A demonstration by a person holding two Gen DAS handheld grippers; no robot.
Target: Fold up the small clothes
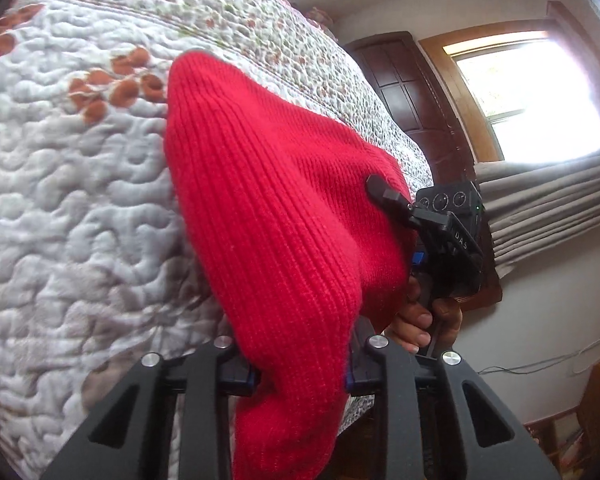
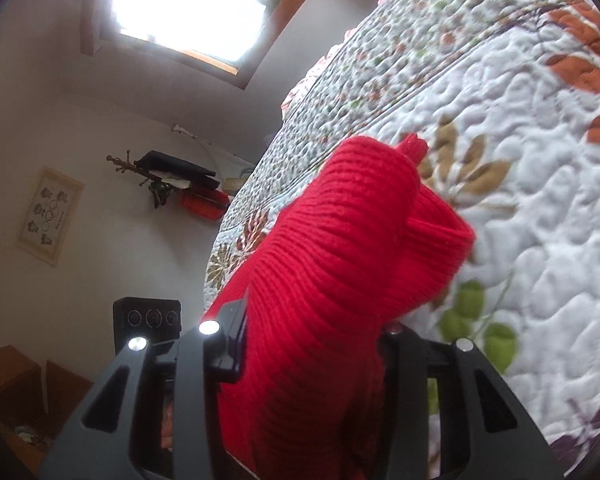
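- Both claws are clamped on the same bright red rib-knit garment [image 1: 284, 216], which is lifted up off the bed rather than lying flat on it.
- Left claw [image 1: 300, 376]: the red knit runs right down between its two black fingers and fills the gap, so it's pinched shut on the fabric.
- Right claw [image 2: 312, 356]: same deal, cloth bunched between its fingers, and the knit drapes forward over the front of it.
- From the left wrist camera you can see the right claw's black finger [image 1: 388, 196] pressed into the far edge of the garment, with a person's hand [image 1: 420, 320] wrapped round the handle below.
- In the right wrist view the garment is folded over on itself near the top, with a ribbed cuff-like end [image 2: 414, 146] poking up.
- Under it all is the white quilted bedspread with orange, tan and green leaf print [image 1: 80, 184].
- Background stuff: a bright wood-framed window [image 1: 540, 92], dark wooden door [image 1: 400, 80], grey pleated curtain [image 1: 548, 200], and a framed picture on the wall [image 2: 50, 216].
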